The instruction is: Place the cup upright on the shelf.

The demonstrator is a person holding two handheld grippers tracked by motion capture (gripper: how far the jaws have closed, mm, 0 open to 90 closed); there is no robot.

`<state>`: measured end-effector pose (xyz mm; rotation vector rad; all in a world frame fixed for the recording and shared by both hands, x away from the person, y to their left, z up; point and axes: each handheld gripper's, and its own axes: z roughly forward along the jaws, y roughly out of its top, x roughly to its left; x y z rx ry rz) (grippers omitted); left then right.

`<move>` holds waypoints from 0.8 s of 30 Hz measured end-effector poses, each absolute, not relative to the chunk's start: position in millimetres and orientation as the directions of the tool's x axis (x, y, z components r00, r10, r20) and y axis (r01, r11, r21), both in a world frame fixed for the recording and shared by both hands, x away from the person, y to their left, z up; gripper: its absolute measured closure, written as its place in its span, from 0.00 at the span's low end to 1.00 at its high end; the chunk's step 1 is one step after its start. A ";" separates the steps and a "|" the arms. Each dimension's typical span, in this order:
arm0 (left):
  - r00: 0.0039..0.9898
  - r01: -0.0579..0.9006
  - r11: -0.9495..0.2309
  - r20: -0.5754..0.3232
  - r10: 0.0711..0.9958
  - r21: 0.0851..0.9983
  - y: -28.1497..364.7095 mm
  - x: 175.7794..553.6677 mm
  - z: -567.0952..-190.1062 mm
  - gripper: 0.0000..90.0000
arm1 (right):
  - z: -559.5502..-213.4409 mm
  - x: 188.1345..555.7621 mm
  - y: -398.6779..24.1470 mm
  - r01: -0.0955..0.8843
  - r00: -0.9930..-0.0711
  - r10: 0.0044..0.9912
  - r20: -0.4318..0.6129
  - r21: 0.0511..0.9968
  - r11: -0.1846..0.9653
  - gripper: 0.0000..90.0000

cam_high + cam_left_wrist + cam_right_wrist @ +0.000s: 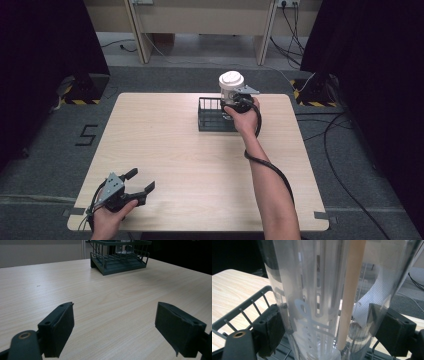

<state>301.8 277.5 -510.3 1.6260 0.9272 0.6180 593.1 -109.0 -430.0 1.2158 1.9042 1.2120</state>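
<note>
Clear plastic tumbler with a white lid (231,86), held upright by the right tongs (235,100) above the far end of the dark wire basket (210,116), which stands near the far edge of the pale wooden worktop (200,165). The right gripper view shows both black pads pressed against the tumbler's wall (312,302), one on each side, its long axis vertical; a pale straight rod (350,295), perhaps a straw, stands inside it, along with a slotted insert I cannot identify. The basket's rim and bars (244,312) lie directly beneath, so the coming move likely turns on lowering or lifting straight along that axis. Whether the basket holds anything else cannot be told. The left tongs (140,183) rest spread wide and empty at the near left corner, well apart from the basket (120,257).
</note>
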 end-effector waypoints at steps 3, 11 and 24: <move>0.557 0.251 -0.084 -0.073 0.827 0.964 277.2 301.9 -510.3 0.17 | -431.4 593.3 -108.8 0.391 -0.425 0.905 0.004 0.903 0.180 0.20; 0.558 0.249 -0.083 -0.073 0.826 0.965 276.7 301.8 -510.3 0.17 | -437.5 592.7 -109.0 0.405 -0.413 0.911 0.003 0.896 0.181 0.20; 0.561 0.250 -0.085 -0.073 0.825 0.965 275.5 302.2 -510.4 0.17 | -439.8 589.1 -110.7 0.410 -0.412 0.911 0.009 0.895 0.177 0.19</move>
